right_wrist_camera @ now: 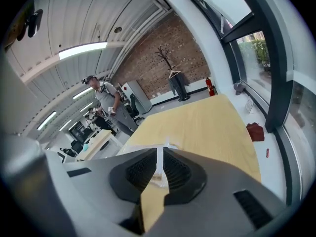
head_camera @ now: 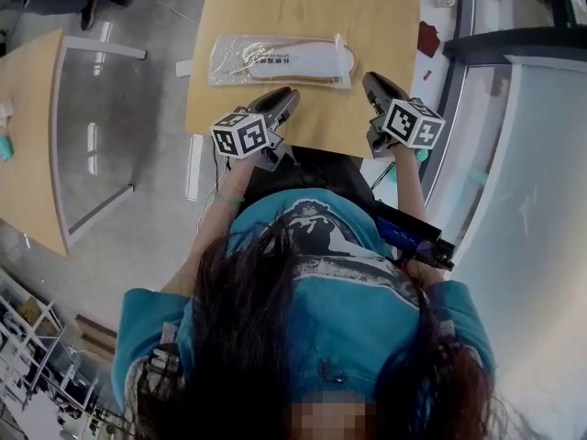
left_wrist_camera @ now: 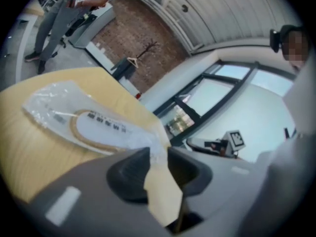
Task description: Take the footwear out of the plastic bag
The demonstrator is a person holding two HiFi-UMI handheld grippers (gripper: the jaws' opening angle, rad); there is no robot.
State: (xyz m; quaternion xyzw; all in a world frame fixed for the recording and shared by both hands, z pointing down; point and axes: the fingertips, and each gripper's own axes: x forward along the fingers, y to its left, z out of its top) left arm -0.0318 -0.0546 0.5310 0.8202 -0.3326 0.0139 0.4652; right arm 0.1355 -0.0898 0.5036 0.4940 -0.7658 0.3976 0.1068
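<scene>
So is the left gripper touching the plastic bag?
Cannot tell: left gripper view shows the plastic bag reaching the left gripper, contact or gap unclear.

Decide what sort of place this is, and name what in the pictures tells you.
Probably an open-plan office or workshop: a brick wall with a coat stand before it, desks where a person stands, and tall windows beside the wooden table.

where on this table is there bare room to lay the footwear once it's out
The far half of the wooden table, beyond the plastic bag, is bare. A smaller patch lies right of the bag, ahead of the right gripper. The near edge is crowded, with the left gripper there too.
</scene>
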